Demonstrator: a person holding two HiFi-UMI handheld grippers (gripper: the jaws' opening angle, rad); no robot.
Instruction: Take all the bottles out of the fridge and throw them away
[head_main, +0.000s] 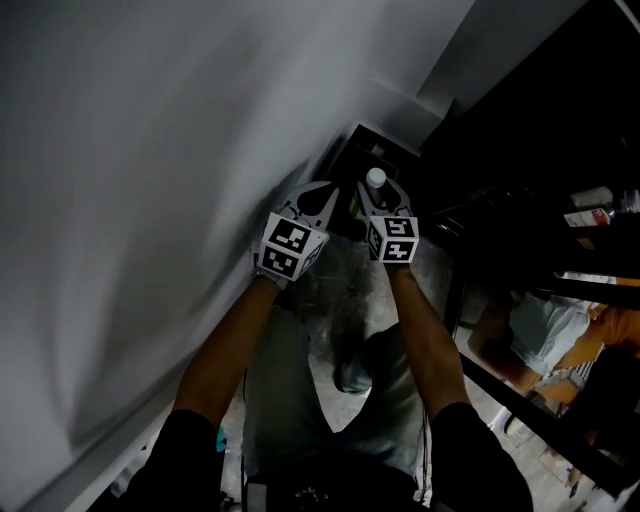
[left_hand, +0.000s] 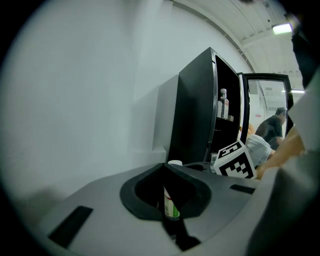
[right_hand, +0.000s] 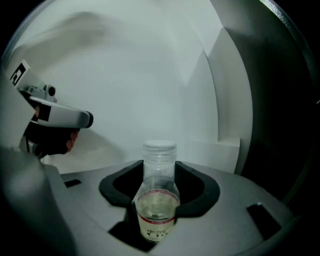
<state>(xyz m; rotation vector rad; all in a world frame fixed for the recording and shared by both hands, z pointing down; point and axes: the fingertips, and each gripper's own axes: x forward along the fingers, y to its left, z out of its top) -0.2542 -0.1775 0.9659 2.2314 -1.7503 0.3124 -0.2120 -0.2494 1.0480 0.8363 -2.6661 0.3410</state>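
Right gripper view, then: where's the bottle?
— Upright between the right tool's jaws, clamped by its body, white cap up.
— And the left tool?
— Jaws drawn together; a green-labelled sliver shows in their slit. Beyond stands the open fridge.

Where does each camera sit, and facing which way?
Head view: on the head, steeply down; both forearms, left gripper, right gripper.
Left gripper view: along its jaws, shut on a green-label bottle, toward the open fridge; right forearm shows.
Right gripper view: along its jaws, gripping a clear bottle, toward the wall; left gripper shows.
Shared: clear bottle, in head and right gripper views.
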